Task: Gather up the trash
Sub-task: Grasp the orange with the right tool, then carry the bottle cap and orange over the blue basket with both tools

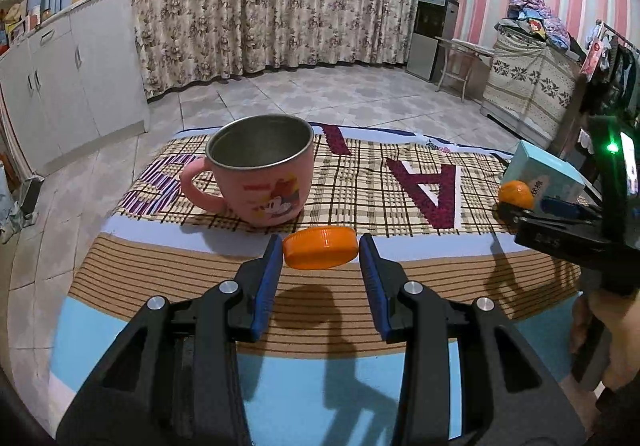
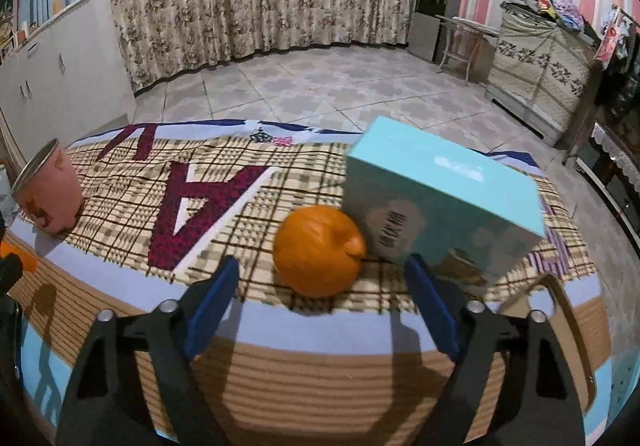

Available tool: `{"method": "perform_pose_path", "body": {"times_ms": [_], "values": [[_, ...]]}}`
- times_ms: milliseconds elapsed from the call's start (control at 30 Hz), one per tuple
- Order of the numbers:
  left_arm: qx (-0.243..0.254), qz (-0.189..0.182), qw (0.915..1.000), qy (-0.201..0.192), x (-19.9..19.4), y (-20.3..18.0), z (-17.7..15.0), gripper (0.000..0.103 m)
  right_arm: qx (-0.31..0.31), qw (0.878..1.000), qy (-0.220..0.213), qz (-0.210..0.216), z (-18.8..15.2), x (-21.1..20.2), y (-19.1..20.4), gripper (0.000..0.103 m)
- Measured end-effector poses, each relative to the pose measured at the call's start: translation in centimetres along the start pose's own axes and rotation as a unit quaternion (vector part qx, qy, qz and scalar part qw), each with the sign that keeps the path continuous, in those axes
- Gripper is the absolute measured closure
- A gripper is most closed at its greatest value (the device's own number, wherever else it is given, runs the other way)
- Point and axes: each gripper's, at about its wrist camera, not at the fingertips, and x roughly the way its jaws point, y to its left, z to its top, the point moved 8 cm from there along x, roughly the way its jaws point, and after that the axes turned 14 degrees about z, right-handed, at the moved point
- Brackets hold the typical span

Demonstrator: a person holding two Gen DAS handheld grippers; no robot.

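An orange bottle cap [image 1: 320,248] sits between the blue pads of my left gripper [image 1: 320,252], which is shut on it and holds it above the cloth, its shadow below. A pink cartoon mug [image 1: 260,170] stands upright just beyond, empty inside; it also shows in the right wrist view [image 2: 50,192]. My right gripper [image 2: 322,282] is open, its fingers on either side of an orange peel [image 2: 318,250] that lies on the cloth against a teal box [image 2: 436,206]. The peel [image 1: 516,196] and box [image 1: 544,174] show at the right in the left wrist view.
Everything rests on a table under a plaid cloth with large red letters [image 1: 400,190]. My right gripper's body [image 1: 576,222] reaches in from the right. Beyond are tiled floor [image 1: 320,94], white cabinets [image 1: 68,86] at the left and a covered cabinet [image 1: 532,98] at the right.
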Motion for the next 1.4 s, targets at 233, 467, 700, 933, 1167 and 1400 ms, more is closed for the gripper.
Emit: {"method": "perform_pose_path", "body": {"times_ms": [233, 467, 700, 933, 1167, 1400], "values": [[0.002, 0.001, 1.0000, 0.008, 0.0, -0.3, -0.1, 0.065, -0.009, 1.000, -0.002, 0.019, -0.6, -0.6, -0.2, 0.062], [0.012, -0.001, 0.9999, -0.005, -1.5, -1.5, -0.1, 0.065, -0.022, 0.999, -0.028, 0.021, -2.1, -4.3, -1.6, 0.063], [0.023, -0.012, 0.9996, -0.010, -4.5, -4.5, 0.0, 0.065, -0.017, 0.997, -0.065, 0.027, -3.4, -9.8, -4.0, 0.064], [0.049, -0.033, 0.9980, -0.023, -8.1, -9.2, -0.6, 0.065, -0.004, 0.996, -0.088, 0.022, -4.9, -15.6, -7.5, 0.064], [0.077, -0.064, 0.9945, -0.028, -11.2, -15.2, -2.1, 0.065, 0.016, 0.994, -0.108, -0.009, -7.6, -21.3, -12.7, 0.064], [0.109, -0.105, 0.9877, -0.040, -14.2, -22.7, -3.3, 0.065, 0.037, 0.990, -0.120, -0.064, -10.0, -26.7, -19.5, 0.064]]}}
